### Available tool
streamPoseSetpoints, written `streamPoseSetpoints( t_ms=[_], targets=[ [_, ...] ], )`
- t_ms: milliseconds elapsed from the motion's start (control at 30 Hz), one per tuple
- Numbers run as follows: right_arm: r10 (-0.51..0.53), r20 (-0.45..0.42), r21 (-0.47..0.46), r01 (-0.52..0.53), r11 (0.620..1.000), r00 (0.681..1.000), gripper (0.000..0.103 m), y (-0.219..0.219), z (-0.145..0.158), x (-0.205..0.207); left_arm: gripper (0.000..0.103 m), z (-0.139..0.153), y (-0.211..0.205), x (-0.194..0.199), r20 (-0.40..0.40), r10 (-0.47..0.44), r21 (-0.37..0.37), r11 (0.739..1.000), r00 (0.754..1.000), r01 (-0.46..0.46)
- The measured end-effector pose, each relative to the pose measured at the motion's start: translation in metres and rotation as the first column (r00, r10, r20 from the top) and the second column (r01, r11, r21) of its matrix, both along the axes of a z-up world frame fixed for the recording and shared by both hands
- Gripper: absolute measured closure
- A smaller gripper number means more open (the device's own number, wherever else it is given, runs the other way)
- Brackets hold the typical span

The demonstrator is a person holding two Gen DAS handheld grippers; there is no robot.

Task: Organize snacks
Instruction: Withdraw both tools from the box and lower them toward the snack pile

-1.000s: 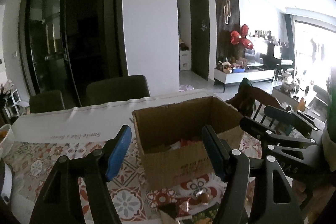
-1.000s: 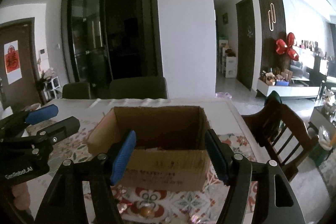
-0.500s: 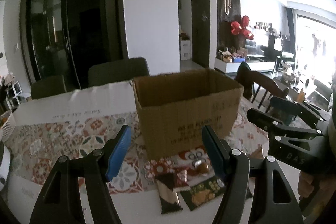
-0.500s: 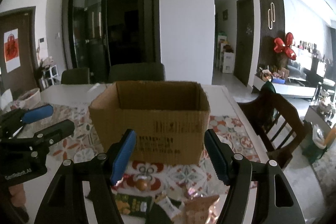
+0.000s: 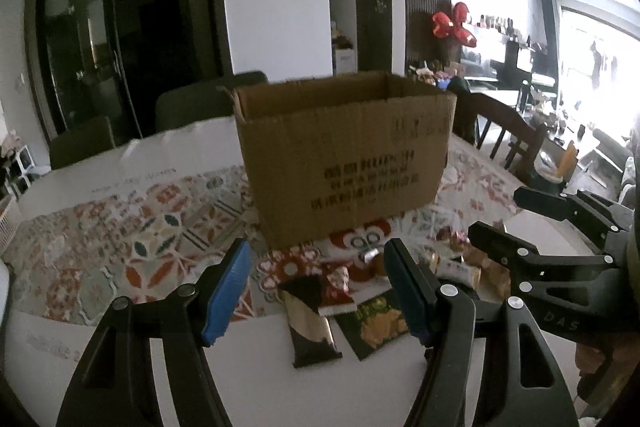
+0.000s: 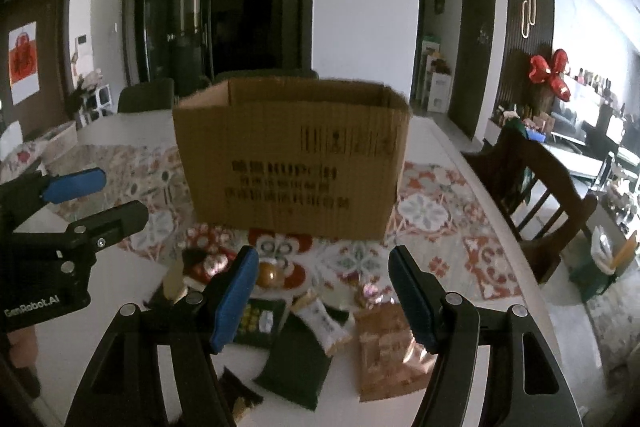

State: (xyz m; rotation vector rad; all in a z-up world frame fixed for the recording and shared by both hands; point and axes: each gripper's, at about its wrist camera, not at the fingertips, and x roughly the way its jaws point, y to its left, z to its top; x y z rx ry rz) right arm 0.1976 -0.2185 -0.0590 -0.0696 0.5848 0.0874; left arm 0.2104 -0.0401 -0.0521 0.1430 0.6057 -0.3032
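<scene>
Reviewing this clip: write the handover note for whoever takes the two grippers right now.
Left gripper: open, empty, above the snack packets.
Right gripper: open, empty, over the same pile.
Cardboard box: upright, top open, on the patterned tablecloth behind the snacks.
Snacks: dark bar packet, green packet, copper foil pouch, white wrapped bar and small sweets lie loose in front of the box.
Done: nothing gripped.
Left: all loose packets still to be sorted.

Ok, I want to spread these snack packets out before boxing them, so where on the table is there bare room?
Bare white table lies at the near edge, left of the dark bar packet, and patterned cloth is free left of the cardboard box. It is crowded right in front of the box, where the packets such as the copper pouch overlap.
</scene>
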Motion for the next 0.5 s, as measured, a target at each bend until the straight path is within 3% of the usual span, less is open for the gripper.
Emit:
streamPoseSetpoints(
  t_ms=[300,500],
  targets=[
    [0.013,-0.063,-0.053,-0.017,0.998,0.998,0.036,0.001,-0.032,0.008,0.043,-0.034,-0.007,0.021,-0.089,-0.014,0.014,1.000,0.996,0.015],
    [0.035,-0.109,-0.048,-0.040,0.998,0.993,0.045,0.004,-0.046,0.016,0.047,-0.052,-0.012,0.037,-0.139,-0.023,0.019,0.999,0.990,0.026]
  ],
)
